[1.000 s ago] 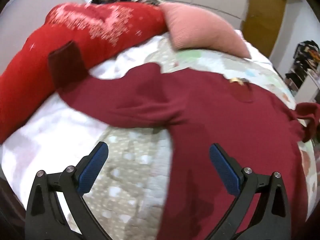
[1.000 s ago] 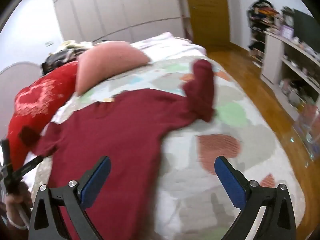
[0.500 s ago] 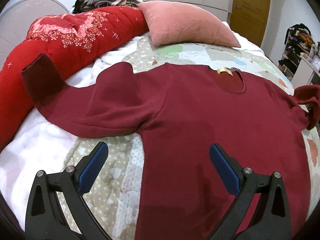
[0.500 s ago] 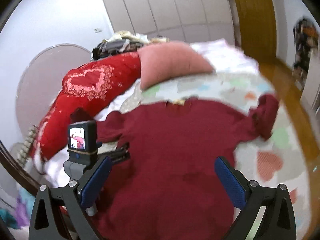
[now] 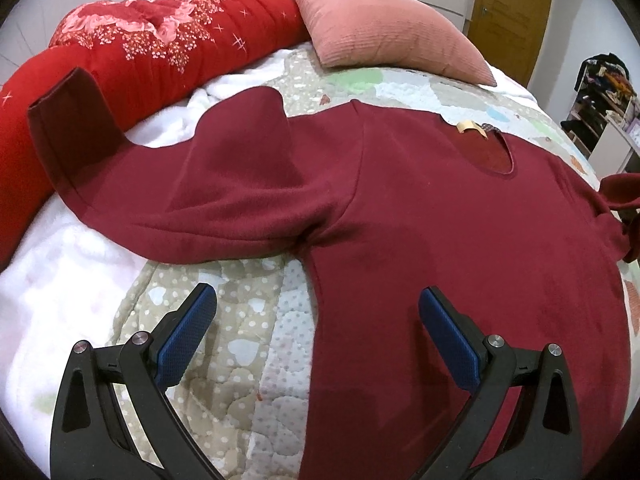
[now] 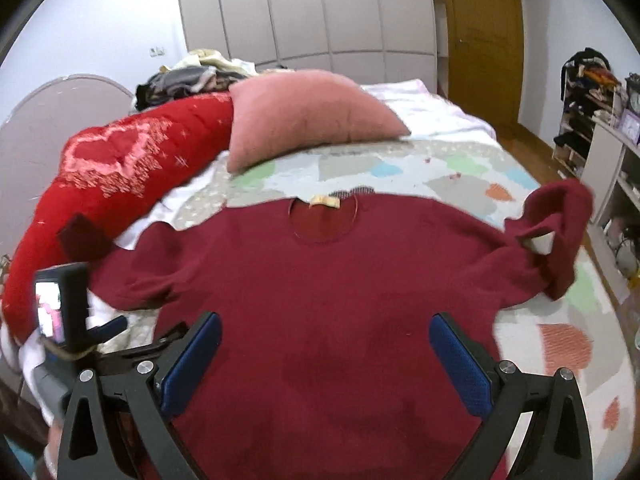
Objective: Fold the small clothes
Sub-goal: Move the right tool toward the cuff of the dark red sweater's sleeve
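sweater (image 6: 320, 300) flat on quilt (image 6: 460, 168), pillow (image 6: 304, 116) behind, bolster (image 6: 120, 184) left

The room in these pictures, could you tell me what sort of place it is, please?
Most likely a home bedroom: a bed with a pink pillow, tall wardrobe doors behind, and a sweater spread flat.

I see a bed (image 6: 460, 168) under a quilt, pale wardrobes (image 6: 304, 12) behind, a wooden door (image 6: 484, 40), shelves (image 6: 600, 128) at right, white walls (image 6: 100, 32).
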{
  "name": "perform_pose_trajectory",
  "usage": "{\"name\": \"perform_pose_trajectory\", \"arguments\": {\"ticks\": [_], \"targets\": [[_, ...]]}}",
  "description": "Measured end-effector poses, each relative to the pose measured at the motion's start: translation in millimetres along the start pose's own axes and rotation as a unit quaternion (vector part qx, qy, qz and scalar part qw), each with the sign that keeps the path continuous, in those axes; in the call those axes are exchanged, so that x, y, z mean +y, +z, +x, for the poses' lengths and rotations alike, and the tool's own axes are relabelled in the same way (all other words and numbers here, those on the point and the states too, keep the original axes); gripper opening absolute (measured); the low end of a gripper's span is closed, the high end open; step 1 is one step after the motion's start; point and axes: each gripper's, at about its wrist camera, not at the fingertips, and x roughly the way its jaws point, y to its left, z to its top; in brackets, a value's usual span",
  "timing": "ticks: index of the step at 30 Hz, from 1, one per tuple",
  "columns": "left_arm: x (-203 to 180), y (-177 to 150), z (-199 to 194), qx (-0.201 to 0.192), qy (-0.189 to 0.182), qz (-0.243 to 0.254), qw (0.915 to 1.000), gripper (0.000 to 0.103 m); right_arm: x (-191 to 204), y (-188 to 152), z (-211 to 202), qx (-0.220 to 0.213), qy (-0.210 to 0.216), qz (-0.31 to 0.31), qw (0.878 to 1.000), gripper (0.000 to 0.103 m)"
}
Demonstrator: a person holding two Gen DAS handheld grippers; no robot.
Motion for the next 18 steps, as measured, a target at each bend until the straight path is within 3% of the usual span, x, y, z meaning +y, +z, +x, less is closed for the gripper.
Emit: {"name": "perform_pose_trajectory", "arguments": {"ticks": [5, 18], "targets": [[5, -1, 3, 0.006, 0.0, -0.007, 1.0, 0.102, 5, -4, 29, 0.022, -0.003, -0.003, 1.0, 0.103], [19, -2, 0, 0.005, 0.001, -0.036, 0.9993, 0.102, 26, -14, 47, 0.032, 0.008, -0.029, 0.999, 0.103]]}}
